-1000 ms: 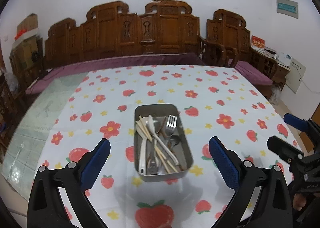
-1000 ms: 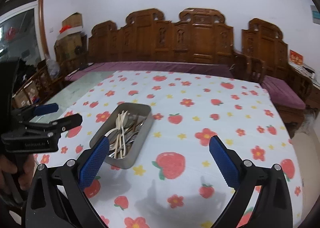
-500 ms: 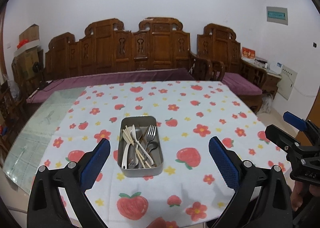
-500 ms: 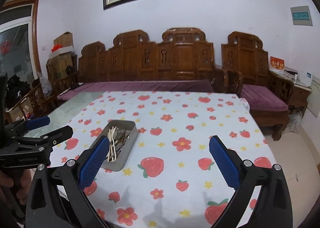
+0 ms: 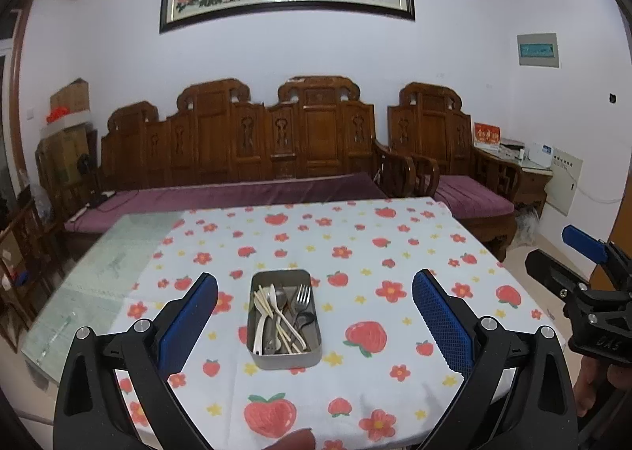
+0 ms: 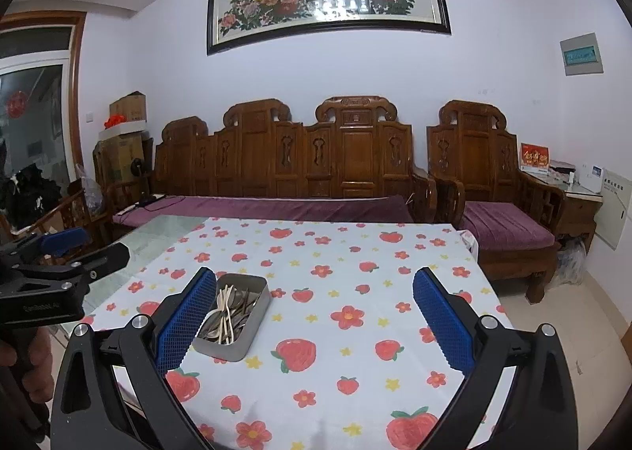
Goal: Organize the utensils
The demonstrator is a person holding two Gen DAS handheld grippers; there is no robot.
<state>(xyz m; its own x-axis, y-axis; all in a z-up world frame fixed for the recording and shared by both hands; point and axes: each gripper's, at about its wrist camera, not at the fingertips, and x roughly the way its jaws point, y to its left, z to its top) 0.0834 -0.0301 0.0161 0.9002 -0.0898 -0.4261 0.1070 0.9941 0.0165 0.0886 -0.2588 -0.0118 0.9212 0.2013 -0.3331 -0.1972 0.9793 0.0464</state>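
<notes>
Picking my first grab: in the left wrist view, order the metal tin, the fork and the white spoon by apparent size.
1. metal tin, clearly largest; it holds the others.
2. white spoon, looks longer than the fork.
3. fork, though its handle is partly buried under other utensils, so ranks 2 and 3 are unsure.

Utensils [image 5: 281,317] in tin [image 5: 285,358] — centre-table
</notes>
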